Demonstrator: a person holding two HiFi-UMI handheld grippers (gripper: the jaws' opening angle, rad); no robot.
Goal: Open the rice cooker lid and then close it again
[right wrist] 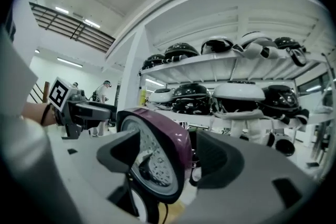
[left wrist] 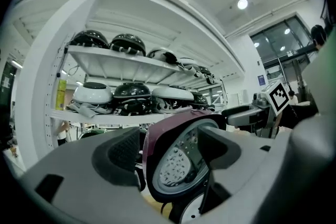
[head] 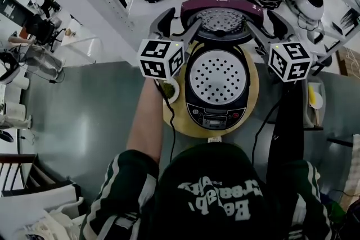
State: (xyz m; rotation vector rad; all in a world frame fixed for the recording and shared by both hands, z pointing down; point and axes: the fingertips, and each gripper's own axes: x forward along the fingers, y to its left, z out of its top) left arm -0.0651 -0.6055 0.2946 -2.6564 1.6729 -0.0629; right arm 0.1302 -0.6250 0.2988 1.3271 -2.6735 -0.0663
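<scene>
Both arms reach out toward the far side, one on the left and one on the right. The left arm (head: pixel 147 115) is bare up to the elbow, with a striped sleeve (head: pixel 121 180) above it. The right arm (head: pixel 287 126) looks dark all the way along.

The left gripper (head: pixel 177 25) and the right gripper (head: pixel 264 25) are held out about level, and their tips lean in toward each other. The left cube (head: pixel 161 59) and the right cube (head: pixel 289 62) face up.

On both grippers the fingers (left wrist: pixel 123 152) stand wide apart. The edge of the lid (head: pixel 222 5) sits between each pair — but no finger squeezes it.
</scene>
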